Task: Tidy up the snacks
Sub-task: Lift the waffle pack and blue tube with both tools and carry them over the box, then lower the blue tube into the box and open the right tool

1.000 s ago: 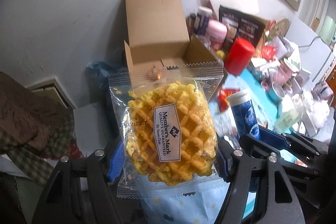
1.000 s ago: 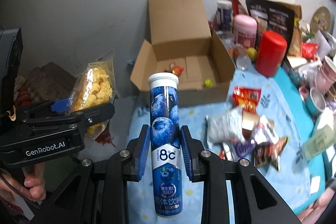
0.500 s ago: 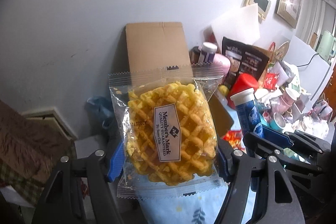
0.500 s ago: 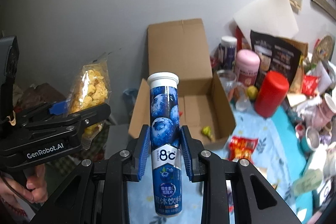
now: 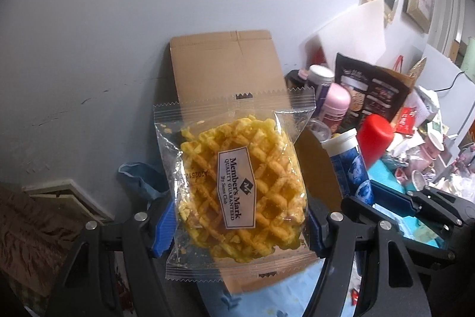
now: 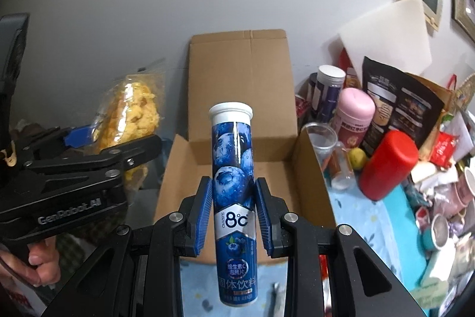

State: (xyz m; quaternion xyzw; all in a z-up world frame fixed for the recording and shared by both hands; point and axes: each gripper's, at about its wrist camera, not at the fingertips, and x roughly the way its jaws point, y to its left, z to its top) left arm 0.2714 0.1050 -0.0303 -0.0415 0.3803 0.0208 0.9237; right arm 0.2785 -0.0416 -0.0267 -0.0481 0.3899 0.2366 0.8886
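Observation:
My left gripper [image 5: 237,223] is shut on a clear packet of yellow waffle [image 5: 237,189], held upright in front of an open cardboard box [image 5: 225,70]. My right gripper [image 6: 233,211] is shut on a blue blueberry tablet tube [image 6: 234,186] with a white cap, held upright just before the same box [image 6: 243,115]. In the right wrist view the left gripper [image 6: 89,165] and its waffle packet [image 6: 130,115] sit to the left of the box. In the left wrist view the tube [image 5: 347,162] and right gripper [image 5: 415,207] show at the right.
The box stands against a grey wall with its rear flap up. To its right are a red canister [image 6: 389,165], a pink jar [image 6: 354,118], a dark snack bag [image 6: 397,97], a white-lidded jar [image 6: 326,91] and cups on a blue cloth [image 6: 392,216].
Both grippers have moved closer to the cardboard box, which now looks larger and nearer. The waffle packet and the tube stay held.

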